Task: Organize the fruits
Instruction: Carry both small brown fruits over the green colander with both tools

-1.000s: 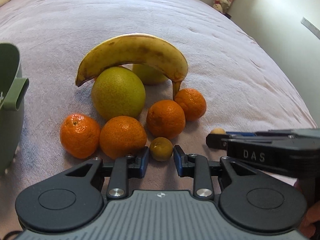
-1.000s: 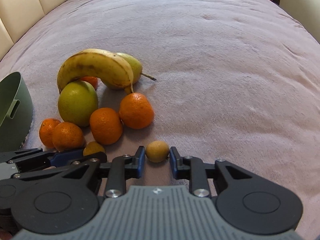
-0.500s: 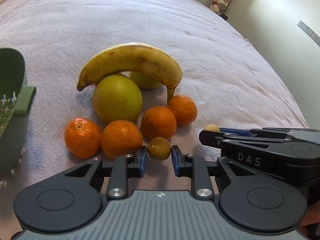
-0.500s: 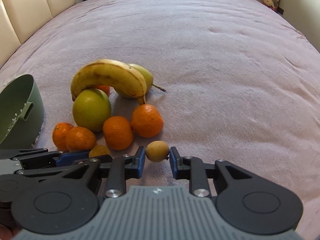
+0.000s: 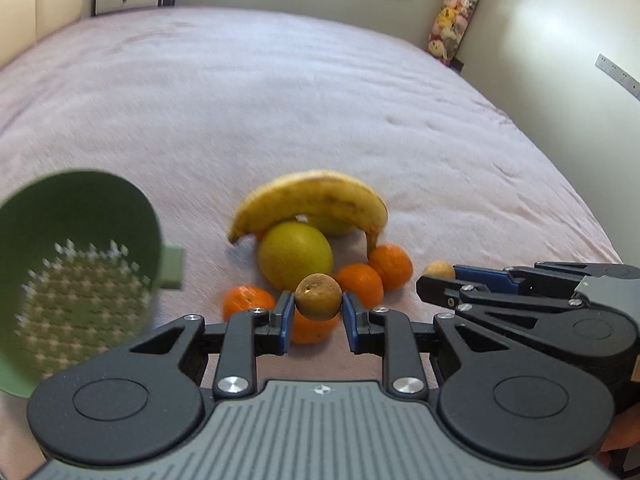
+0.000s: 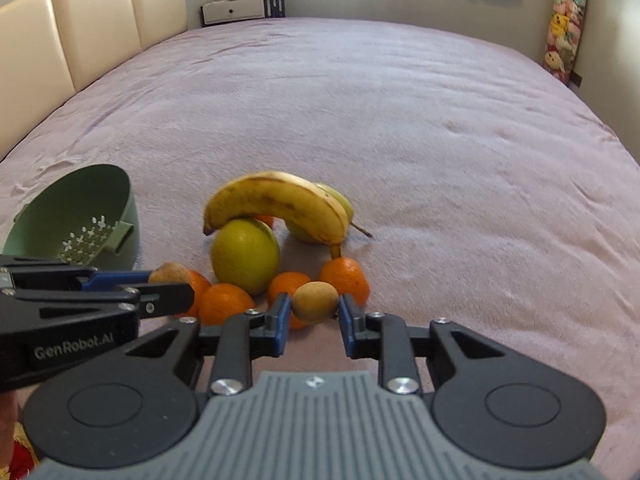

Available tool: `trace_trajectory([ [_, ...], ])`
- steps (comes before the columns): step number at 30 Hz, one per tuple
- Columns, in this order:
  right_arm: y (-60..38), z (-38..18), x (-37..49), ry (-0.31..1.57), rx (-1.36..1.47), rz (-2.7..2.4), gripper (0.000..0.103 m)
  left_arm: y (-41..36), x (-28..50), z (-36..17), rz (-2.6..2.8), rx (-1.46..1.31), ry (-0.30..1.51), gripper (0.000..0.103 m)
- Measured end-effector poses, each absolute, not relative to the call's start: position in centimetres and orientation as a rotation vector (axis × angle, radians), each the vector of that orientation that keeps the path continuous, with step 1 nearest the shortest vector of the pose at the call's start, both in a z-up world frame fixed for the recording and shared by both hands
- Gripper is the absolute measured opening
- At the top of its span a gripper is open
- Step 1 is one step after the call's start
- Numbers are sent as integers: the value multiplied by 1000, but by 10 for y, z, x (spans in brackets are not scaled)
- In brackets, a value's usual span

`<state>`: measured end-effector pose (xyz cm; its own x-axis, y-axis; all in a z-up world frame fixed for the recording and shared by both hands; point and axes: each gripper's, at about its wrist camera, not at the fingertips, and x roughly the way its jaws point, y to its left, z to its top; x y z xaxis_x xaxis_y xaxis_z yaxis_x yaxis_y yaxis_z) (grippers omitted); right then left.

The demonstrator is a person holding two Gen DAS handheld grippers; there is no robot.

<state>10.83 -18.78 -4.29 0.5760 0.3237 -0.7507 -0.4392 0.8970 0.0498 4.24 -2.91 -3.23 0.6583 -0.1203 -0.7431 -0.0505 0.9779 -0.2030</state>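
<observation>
My left gripper clenches a small brown fruit above the bed; my right gripper clenches a paler one. Light, round, likely slippery: I grip across their middles.

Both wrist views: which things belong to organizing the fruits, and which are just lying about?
Part of the job:
- brown fruit in left gripper
- tan fruit in right gripper
- banana
- green citrus
- pear
- tangerines
- green colander

Just lying about:
- plush toys
- headboard
- bedspread
</observation>
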Motion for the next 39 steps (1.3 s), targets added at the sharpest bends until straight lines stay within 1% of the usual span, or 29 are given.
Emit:
trace_trajectory([
  [6,-170,-28,96,785,-178,486,23,-11,29,-6,4,-175,787,28],
  [12,-145,-15,84,737,-162,583,23,12,20,9,55,-180,770,28],
  [17,-113,-10,72,693,-226,686,23,30,15,15,104,-162,778,28],
  [21,-90,-8,67,668,-283,734,23,45,14,14,134,-144,815,28],
  [31,-37,-9,77,662,-419,828,23,89,17,4,228,-201,900,28],
  [39,12,-30,97,763,-556,949,22,119,28,-21,302,-265,1004,28],
])
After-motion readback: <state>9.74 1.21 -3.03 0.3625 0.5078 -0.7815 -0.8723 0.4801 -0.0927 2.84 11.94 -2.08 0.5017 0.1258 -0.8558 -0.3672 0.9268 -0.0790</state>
